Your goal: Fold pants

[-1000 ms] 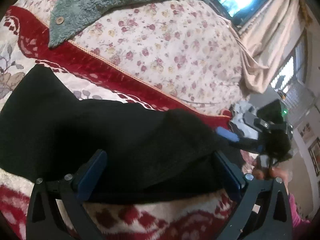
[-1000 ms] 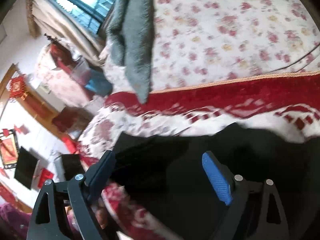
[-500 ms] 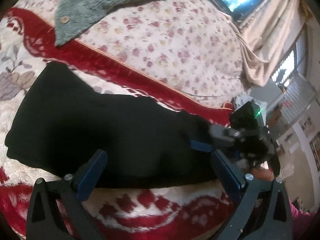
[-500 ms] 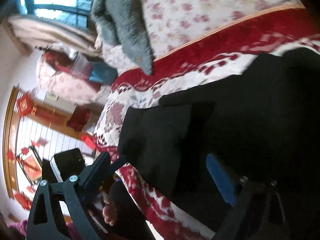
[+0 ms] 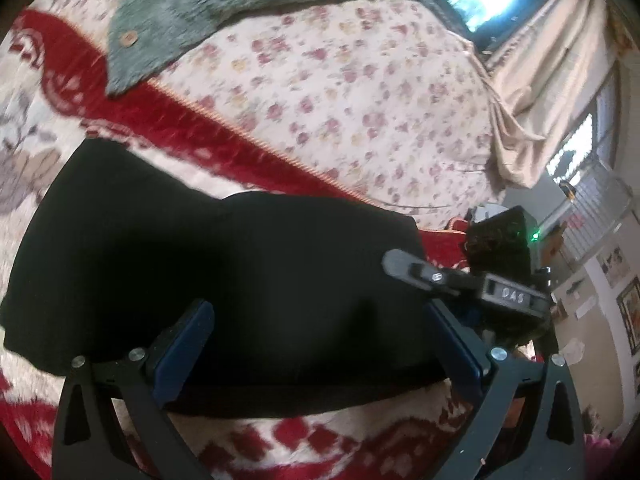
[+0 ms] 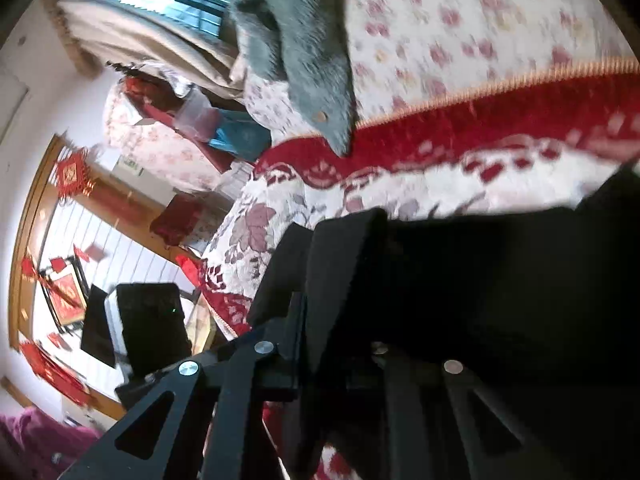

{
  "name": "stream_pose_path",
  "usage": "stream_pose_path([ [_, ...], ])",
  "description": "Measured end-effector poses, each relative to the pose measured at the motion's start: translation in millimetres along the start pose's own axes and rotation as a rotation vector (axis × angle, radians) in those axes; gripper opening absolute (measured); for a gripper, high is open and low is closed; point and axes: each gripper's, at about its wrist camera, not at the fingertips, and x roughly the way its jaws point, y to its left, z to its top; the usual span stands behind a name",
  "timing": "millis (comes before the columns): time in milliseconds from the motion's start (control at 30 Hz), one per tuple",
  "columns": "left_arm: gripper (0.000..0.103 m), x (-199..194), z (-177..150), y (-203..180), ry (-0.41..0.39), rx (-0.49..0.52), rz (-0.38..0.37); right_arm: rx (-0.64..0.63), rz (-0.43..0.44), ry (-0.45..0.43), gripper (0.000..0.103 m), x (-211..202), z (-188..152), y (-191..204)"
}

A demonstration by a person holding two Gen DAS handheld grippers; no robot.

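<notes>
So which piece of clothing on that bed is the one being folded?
Look at the bed's red-and-cream patterned blanket, in front of the flowered quilt. Lying on it is a flat spread of plain black cloth, the pants. The only other garment, a fuzzy grey-green one with a button, lies farther back on the quilt.

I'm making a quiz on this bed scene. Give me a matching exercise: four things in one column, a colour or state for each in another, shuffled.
Things:
1. pants
2. fleece garment
3. left gripper
4. right gripper

Colour or state:
A. grey-green, with a button
B. shut on black cloth
C. black, lying on the blanket
D. jaws wide apart

Pairs: 1-C, 2-A, 3-D, 4-B
</notes>
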Motion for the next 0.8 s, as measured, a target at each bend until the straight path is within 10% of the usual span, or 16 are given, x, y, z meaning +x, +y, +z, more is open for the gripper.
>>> stream_pose_path([
  [267,0.103,23,-4,5,0.044,-0.015,0.041,0.031,-0.238,-0.008,0.018,-30,-12,-33],
  [433,0.103,21,3,-5,-0.002,0.073,0.130,0.037,-0.194,-0.074,0.022,-36,-16,-12],
  [600,0.103,59,-5,-3,0.098,0.130,0.296,-0.008,-0.336,0.070,0.062,4,-31,-10],
  [733,0.103,53,-7,-22,0.091,0.151,0.246,-0.039,-0.363,-0.001,0.066,-29,-39,3],
  [800,0.103,50,-5,-32,0.076,0.137,0.216,-0.010,-0.409,-0.077,0.086,-63,-47,6],
])
